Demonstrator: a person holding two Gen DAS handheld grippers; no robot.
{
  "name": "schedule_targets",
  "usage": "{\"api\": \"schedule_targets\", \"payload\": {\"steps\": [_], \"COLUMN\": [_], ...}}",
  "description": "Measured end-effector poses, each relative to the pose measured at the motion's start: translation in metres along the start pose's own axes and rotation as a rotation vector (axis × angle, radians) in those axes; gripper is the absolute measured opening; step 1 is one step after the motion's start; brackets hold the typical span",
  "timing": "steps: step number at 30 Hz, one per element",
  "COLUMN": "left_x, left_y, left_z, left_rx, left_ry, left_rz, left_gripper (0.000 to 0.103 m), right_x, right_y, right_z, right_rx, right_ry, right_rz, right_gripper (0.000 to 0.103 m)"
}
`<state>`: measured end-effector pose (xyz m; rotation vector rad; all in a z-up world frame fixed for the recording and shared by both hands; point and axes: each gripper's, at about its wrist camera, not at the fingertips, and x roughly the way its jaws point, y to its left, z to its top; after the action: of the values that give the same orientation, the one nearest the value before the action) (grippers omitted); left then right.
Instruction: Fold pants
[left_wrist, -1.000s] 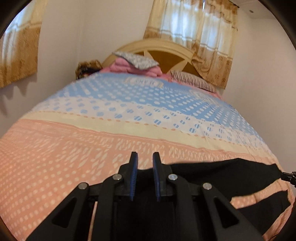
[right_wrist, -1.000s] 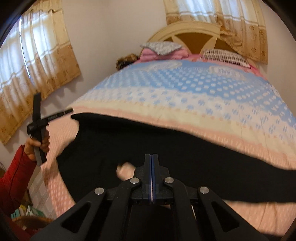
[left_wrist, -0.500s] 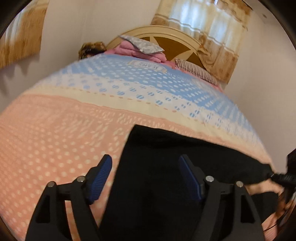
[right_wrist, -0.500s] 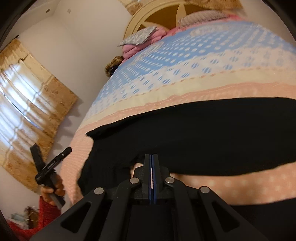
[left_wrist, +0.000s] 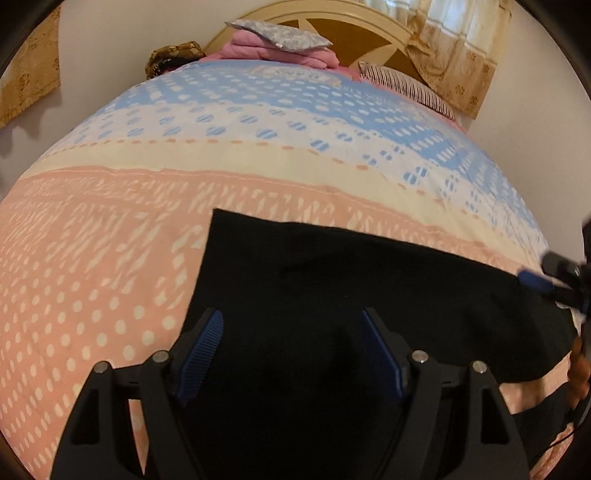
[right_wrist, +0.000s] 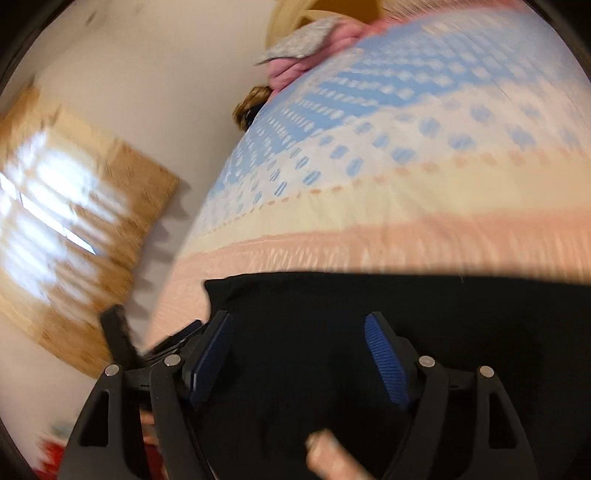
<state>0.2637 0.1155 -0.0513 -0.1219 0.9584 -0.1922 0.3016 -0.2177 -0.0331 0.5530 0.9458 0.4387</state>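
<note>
- The bedspread (left_wrist: 110, 258) covers the bed in 3 bands: peach nearest, cream in the middle, blue and white toward the headboard (left_wrist: 332, 22).
- The black pants (left_wrist: 332, 280) lie flat across the peach band, with 1 straight end edge at the left and the dark cloth running off toward the right.
- The left tongs (left_wrist: 291, 350) hang over that left end, released, the blue pads (left_wrist: 201, 350) spread wide and nothing pinched; in the left wrist view the cloth fills the gap between them.
- At the head of the bed sit folded pink bedding (left_wrist: 280, 51) with a grey patterned pillow (left_wrist: 277, 35) on top, and a striped pillow (left_wrist: 402, 83) to the right.
- The right tongs (right_wrist: 299, 354) are opening above the pants; cloth lies under the gap but the pads do not press it. This view is blurred.
- In the left wrist view, the right tongs show at the far right edge, by the far end of the pants.
- Curtains (right_wrist: 74, 236) hang on the wall left of the bed in the right wrist view.
</note>
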Motion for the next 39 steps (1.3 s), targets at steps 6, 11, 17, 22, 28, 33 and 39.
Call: {"api": "schedule_targets", "payload": {"steps": [6, 11, 17, 22, 28, 33, 39], "left_x": [0.007, -0.005, -0.023, -0.053, -0.086, -0.090, -0.078], "left_y": [0.013, 0.017, 0.022, 0.024, 0.028, 0.019, 0.019], "left_z": [0.004, -0.005, -0.014, -0.031, -0.072, -0.098, -0.112], "left_rx": [-0.081, -0.089, -0.116, -0.147, -0.218, -0.174, -0.281], "left_ry": [0.034, 0.027, 0.017, -0.021, -0.055, -0.080, -0.010], "left_rz": [-0.027, -0.049, -0.075, -0.139, -0.203, -0.188, -0.289], "left_gripper": [0.078, 0.078, 0.078, 0.078, 0.088, 0.089, 0.089], "right_x": [0.065, 0.118, 0.101, 0.036, 0.001, 0.017, 0.015], "right_y": [0.034, 0.041, 0.064, 0.104, 0.138, 0.141, 0.140], "right_z": [0.032, 0.023, -0.002, -0.050, -0.131, -0.169, -0.186], "right_rx": [-0.364, -0.547, -0.610, -0.695, -0.801, -0.796, -0.743], "right_ry": [0.139, 0.273, 0.259, 0.115, 0.007, -0.030, -0.084], "right_rz": [-0.183, -0.268, -0.252, -0.225, -0.268, -0.324, -0.351], "right_gripper": [0.075, 0.053, 0.004, 0.004, 0.004, 0.004, 0.004]}}
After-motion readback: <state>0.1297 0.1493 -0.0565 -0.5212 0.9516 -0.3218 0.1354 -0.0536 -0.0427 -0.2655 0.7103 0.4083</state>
